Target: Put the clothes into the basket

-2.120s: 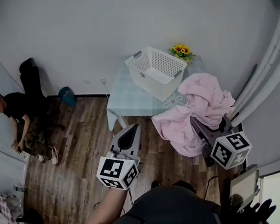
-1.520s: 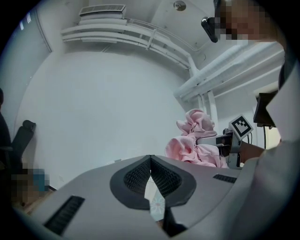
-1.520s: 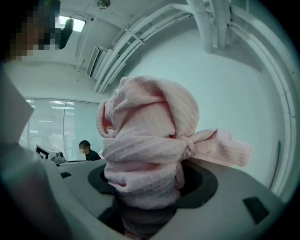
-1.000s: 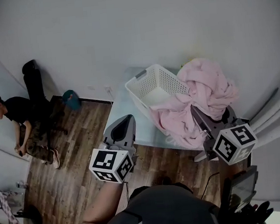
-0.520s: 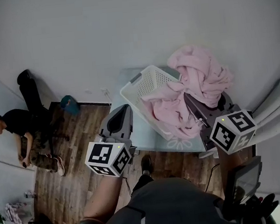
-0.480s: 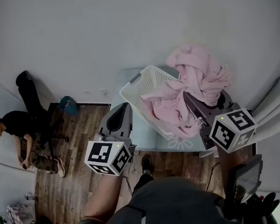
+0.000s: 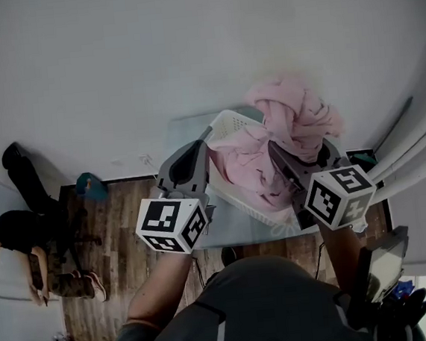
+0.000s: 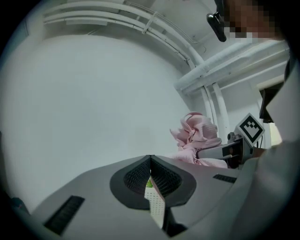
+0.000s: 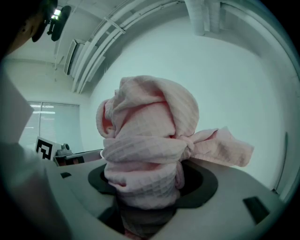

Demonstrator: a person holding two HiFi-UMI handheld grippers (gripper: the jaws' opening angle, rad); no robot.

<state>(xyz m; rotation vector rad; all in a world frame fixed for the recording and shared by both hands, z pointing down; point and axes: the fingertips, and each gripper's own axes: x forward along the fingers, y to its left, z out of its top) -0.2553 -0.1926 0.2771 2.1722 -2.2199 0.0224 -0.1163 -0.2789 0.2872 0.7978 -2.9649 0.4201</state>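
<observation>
The white basket [image 7: 225, 120] stands on the right half of the pale table [image 7: 233, 228], with one corner toward the table's far edge and its long side running down toward the near edge. The pink garment [image 7: 294, 117] is bunched up over the basket's right side. Its upper mass rises above the rim and its lower folds hang into the opening. Whether they reach the basket's bottom cannot be told.

The right gripper [image 7: 275, 149] is clenched on that garment. In the right gripper view the quilted pink cloth [image 9: 145, 140] fills the space between the jaws of the gripper [image 9: 150, 185] in a thick wad, so the jaws stand wide around it, and one loose flap sticks out to the right.

The left gripper [image 7: 198, 146] is over the left part of the table, its tip just beside the basket's left rim. In the left gripper view, the jaws of the gripper [image 8: 150, 159] meet at the tips with nothing held. A strip of the perforated basket wall [image 8: 154, 206] shows through the narrow slit behind them, and the garment [image 8: 197, 136] is off to the right.

Beyond the table's left edge lies a wooden floor [image 7: 122, 242], where a person [image 7: 17, 237] sits by the wall near a small teal bin [image 7: 91, 187].
</observation>
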